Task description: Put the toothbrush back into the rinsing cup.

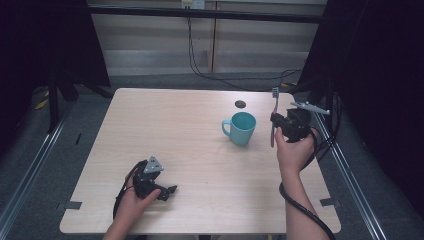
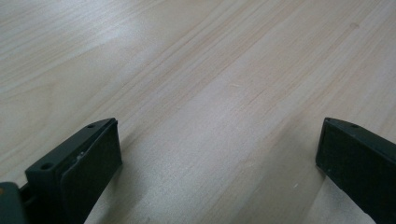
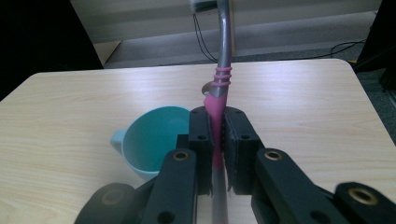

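Observation:
A teal mug (image 1: 241, 128) stands upright on the right half of the wooden table (image 1: 190, 150); its inside looks bare in the right gripper view (image 3: 152, 140). My right gripper (image 1: 276, 121) is shut on a pink and grey toothbrush (image 1: 274, 116), held upright just right of the mug, bristle end up. In the right gripper view the pads clamp the pink handle (image 3: 215, 109) and the grey neck rises above them. My left gripper (image 1: 169, 192) rests low on the table near the front left, jaws wide open with bare wood between its fingers (image 2: 91, 161).
A small dark round mark (image 1: 240, 104) lies on the table behind the mug. Cables hang along the back wall and trail beside the table's right edge. Metal rails run along both sides of the table on the floor.

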The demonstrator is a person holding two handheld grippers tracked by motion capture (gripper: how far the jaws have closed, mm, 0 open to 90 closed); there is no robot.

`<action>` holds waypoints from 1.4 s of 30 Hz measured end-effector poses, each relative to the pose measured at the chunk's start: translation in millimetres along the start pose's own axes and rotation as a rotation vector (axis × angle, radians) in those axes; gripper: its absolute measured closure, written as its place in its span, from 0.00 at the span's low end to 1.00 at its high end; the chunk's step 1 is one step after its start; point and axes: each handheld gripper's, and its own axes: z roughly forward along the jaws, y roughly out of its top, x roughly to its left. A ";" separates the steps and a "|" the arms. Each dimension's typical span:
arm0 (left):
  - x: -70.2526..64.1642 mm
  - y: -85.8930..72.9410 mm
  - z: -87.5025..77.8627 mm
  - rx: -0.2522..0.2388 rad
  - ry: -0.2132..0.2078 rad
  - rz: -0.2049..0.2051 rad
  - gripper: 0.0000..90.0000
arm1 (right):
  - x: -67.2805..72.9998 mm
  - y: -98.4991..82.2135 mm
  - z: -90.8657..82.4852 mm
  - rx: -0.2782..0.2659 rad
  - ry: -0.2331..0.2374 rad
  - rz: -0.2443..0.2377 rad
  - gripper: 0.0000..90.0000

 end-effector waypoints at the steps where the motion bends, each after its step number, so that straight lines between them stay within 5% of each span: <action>1: 0.0 0.0 0.0 0.000 0.000 0.000 0.00 | -0.1 -0.1 0.5 0.000 -0.002 0.002 0.92; 42: -0.3 -0.1 0.3 -0.004 0.000 -0.005 0.00 | 15.3 18.7 15.9 -0.031 0.024 -0.020 0.92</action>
